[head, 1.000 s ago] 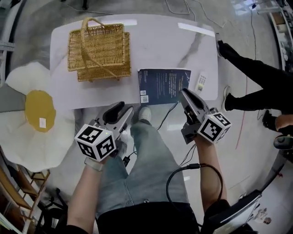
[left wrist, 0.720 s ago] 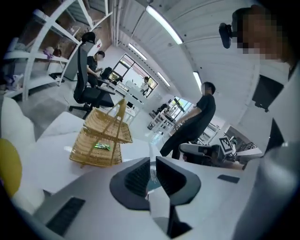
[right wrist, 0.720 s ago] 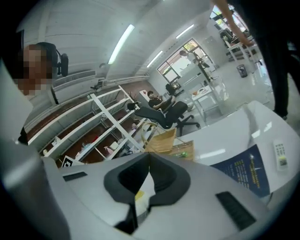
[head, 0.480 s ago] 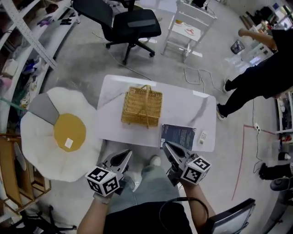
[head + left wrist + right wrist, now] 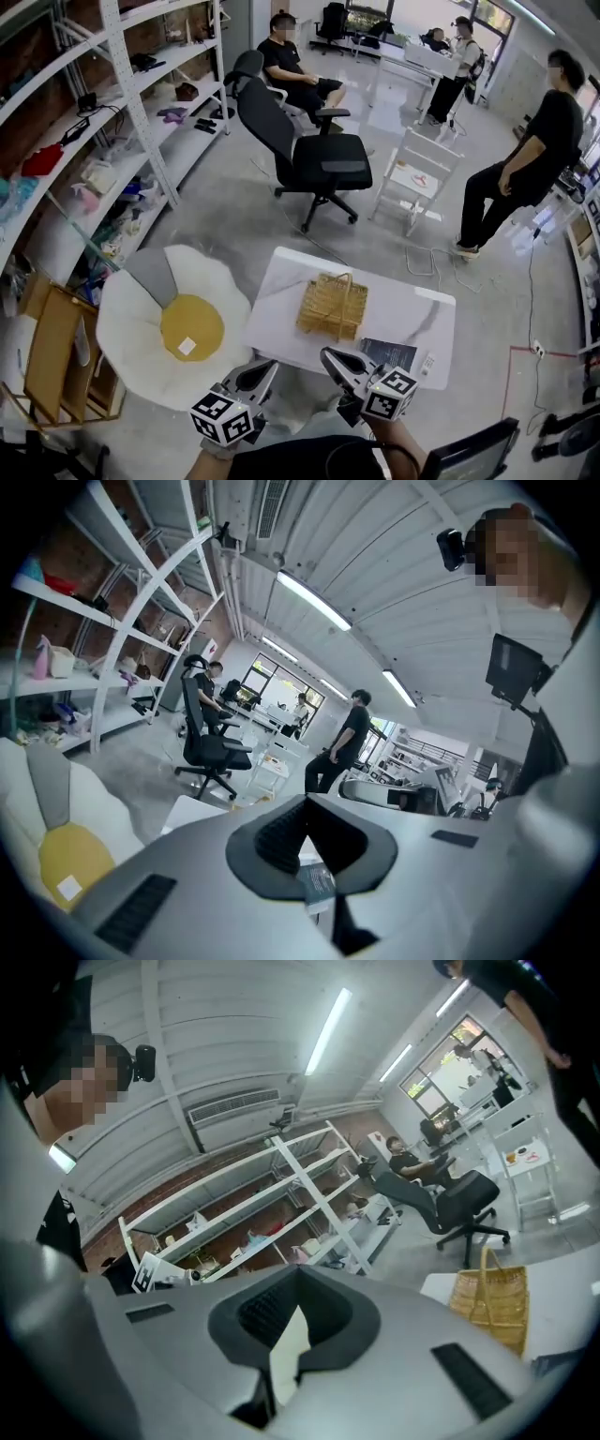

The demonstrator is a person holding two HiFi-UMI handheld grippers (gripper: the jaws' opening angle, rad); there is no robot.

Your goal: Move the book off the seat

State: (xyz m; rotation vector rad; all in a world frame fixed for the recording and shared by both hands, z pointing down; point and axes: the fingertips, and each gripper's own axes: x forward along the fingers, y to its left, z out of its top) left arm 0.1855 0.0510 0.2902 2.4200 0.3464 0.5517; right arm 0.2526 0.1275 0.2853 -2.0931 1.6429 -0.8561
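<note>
The dark blue book (image 5: 389, 354) lies flat at the near right edge of the white marble table (image 5: 403, 309), beside a wicker basket (image 5: 330, 305). The seat, a white egg-shaped cushion with a yellow centre (image 5: 178, 326), sits on the floor left of the table with no book on it. My left gripper (image 5: 266, 367) and right gripper (image 5: 327, 355) hover short of the table's near edge, both shut and empty. In the left gripper view the book (image 5: 317, 883) shows below the closed left gripper (image 5: 307, 803). The right gripper (image 5: 299, 1269) is closed too, with the basket (image 5: 492, 1312) at its right.
A black office chair (image 5: 314, 155) and a white folding stand (image 5: 419, 178) are beyond the table. Metal shelves (image 5: 103, 103) line the left wall. One person sits at the back, others stand at the right. A small white remote (image 5: 427, 364) lies by the book.
Both grippers' jaws closed and drew back from the book, which stays on the table. The head view lifted from looking down at the table to taking in the whole room.
</note>
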